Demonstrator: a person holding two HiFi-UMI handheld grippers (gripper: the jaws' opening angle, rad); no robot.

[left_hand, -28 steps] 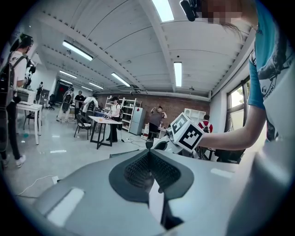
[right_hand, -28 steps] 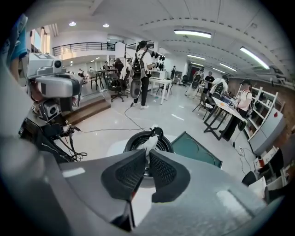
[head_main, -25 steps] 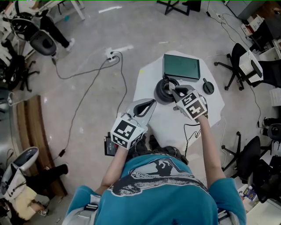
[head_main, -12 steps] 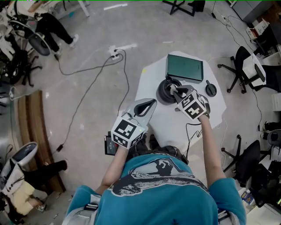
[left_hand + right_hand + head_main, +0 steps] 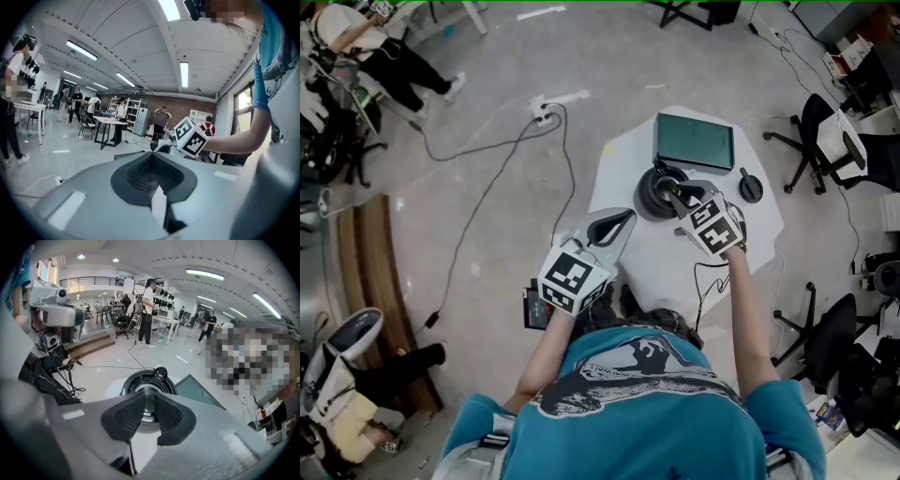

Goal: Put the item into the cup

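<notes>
A round black cup (image 5: 649,197) with a shiny inside stands on the white table (image 5: 647,258). My right gripper (image 5: 676,197) hovers right over its mouth. In the right gripper view the cup (image 5: 131,380) lies straight ahead, and the jaws of the right gripper (image 5: 147,401) stand a narrow slit apart with a pale grey item pinched between them; its shape is mostly hidden. My left gripper (image 5: 623,218) hangs over the table's left edge, shut and empty, its pads touching. The left gripper (image 5: 152,157) faces out over the room.
A dark green pad (image 5: 694,141) lies at the table's far side and a black lid (image 5: 750,187) to the cup's right. A thin cable (image 5: 708,274) runs off the near edge. Office chairs (image 5: 825,131) stand to the right; a power strip (image 5: 546,117) lies on the floor.
The right gripper has stayed over the cup with only a slight shift. The left gripper has not moved.
</notes>
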